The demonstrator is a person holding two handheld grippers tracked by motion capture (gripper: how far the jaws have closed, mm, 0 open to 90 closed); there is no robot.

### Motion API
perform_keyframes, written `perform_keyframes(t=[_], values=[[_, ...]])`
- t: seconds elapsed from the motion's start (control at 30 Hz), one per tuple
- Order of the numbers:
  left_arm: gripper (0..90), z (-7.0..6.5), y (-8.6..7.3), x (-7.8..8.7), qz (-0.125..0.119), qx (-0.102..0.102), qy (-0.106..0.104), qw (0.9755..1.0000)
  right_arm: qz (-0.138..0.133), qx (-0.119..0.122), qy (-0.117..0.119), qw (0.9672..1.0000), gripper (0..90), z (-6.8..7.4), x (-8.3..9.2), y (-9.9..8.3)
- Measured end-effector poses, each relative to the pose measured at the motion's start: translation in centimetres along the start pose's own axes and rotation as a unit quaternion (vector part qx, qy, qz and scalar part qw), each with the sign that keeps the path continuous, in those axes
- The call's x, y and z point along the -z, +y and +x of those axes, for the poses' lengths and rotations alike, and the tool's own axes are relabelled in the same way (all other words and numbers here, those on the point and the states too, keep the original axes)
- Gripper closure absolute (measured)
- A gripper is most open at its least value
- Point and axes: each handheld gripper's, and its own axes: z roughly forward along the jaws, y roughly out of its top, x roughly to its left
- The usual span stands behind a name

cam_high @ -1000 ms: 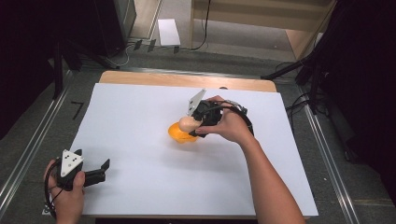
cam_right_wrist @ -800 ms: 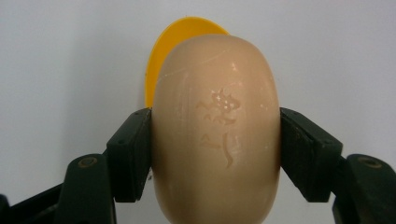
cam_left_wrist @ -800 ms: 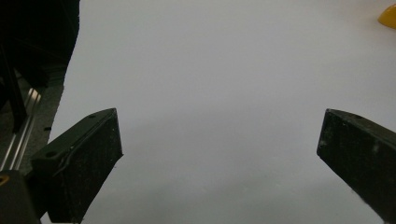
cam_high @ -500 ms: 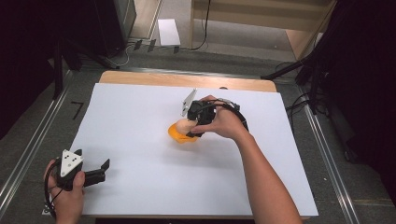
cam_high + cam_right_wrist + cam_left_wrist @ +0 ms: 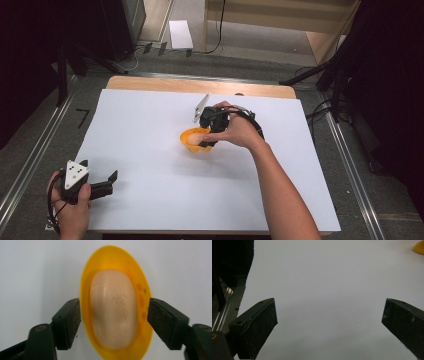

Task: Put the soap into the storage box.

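Black gripper [image 5: 111, 180] bodies (grey three-cornered plates on top), black cables trailing.

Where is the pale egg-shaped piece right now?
In the right gripper view, the pale piece lies inside the orange bowl, near mid-table, between the right tool's jaws.

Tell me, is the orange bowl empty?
No, the right gripper view shows a pale, egg-shaped object lying inside the orange bowl.
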Motion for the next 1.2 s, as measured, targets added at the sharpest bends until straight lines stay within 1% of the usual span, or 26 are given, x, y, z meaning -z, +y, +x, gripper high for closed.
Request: perform_keyframes(t=[0.03,0.13,0.2,0.3,0.4,0.47,0.5,0.57,0.6,0.63,0.67,0.73,0.8,0.87,0.9,0.93,0.97,1.03,1.07,1.13,1.2], values=[[0.3,0.0,0.0,0.0,0.000,0.000,0.000,1.0000,-0.003,-0.003,0.000,1.0000,28.4,0.0,0.1,0.0],[0.2,0.0,0.0,0.0,0.000,0.000,-0.001,1.0000,-0.002,-0.008,0.000,1.0000,28.2,0.0,0.2,-0.1],[0.3,0.0,0.0,0.0,0.000,0.000,-0.001,1.0000,-0.002,-0.014,-0.002,0.9999,26.8,-0.1,0.2,-0.4],[0.3,0.0,0.0,0.0,0.000,0.000,-0.001,1.0000,-0.009,-0.024,-0.002,0.9997,26.3,-0.1,0.4,-0.9],[0.3,0.0,0.0,0.0,-0.001,0.001,-0.002,1.0000,-0.016,-0.037,-0.007,0.9992,24.6,-0.1,0.8,-1.6],[0.3,0.0,0.0,0.0,-0.001,0.001,-0.002,1.0000,-0.029,-0.049,-0.010,0.9983,23.5,-0.1,1.1,-2.1],[0.3,0.0,0.0,0.0,-0.001,0.001,-0.002,1.0000,-0.034,-0.059,-0.011,0.9976,22.2,-0.1,1.2,-2.3],[0.3,0.0,0.0,0.0,0.001,0.001,0.000,1.0000,-0.040,-0.069,-0.023,0.9965,18.4,-0.2,1.4,-3.0],[0.3,0.0,0.0,0.0,0.001,0.001,-0.001,1.0000,-0.039,-0.077,-0.024,0.9960,18.1,-0.1,1.6,-3.3],[0.3,0.0,0.0,0.0,0.001,0.001,-0.001,1.0000,-0.042,-0.079,-0.027,0.9956,17.3,-0.2,1.7,-3.6],[0.3,0.0,0.0,0.0,0.001,0.001,-0.001,1.0000,-0.049,-0.089,-0.035,0.9942,16.4,-0.1,1.9,-4.0],[0.3,0.0,0.0,0.0,0.001,0.001,-0.001,1.0000,-0.063,-0.102,-0.039,0.9920,13.5,0.0,2.1,-4.6],[0.2,0.0,0.0,0.0,0.000,0.001,-0.001,1.0000,-0.063,-0.117,-0.042,0.9902,13.1,0.1,2.2,-5.3],[0.3,0.0,0.0,0.0,0.000,0.001,-0.001,1.0000,-0.070,-0.131,-0.051,0.9876,12.8,0.2,2.2,-6.0],[0.3,0.0,0.0,0.0,0.001,0.001,-0.001,1.0000,-0.073,-0.140,-0.052,0.9861,11.3,0.3,2.2,-6.4],[0.3,0.0,0.0,0.0,0.000,0.001,-0.001,1.0000,-0.071,-0.143,-0.051,0.9858,8.4,0.3,2.2,-6.7],[0.3,0.0,0.0,0.0,0.001,0.001,-0.001,1.0000,-0.071,-0.150,-0.055,0.9845,6.3,0.4,2.2,-7.0],[0.3,0.0,0.0,0.0,0.002,0.001,-0.001,1.0000,-0.079,-0.169,-0.062,0.9806,4.7,0.6,2.3,-7.6],[0.3,0.0,0.0,0.0,0.001,0.001,-0.001,1.0000,-0.078,-0.175,-0.061,0.9795,1.2,0.7,2.3,-7.9],[0.3,0.0,0.0,-0.1,0.001,0.002,-0.001,1.0000,-0.079,-0.186,-0.061,0.9774,0.0,0.7,2.2,-8.5],[0.3,0.0,0.0,0.0,0.002,0.000,0.001,1.0000,-0.085,-0.202,-0.074,0.9729,0.0,1.1,2.3,-9.0]])
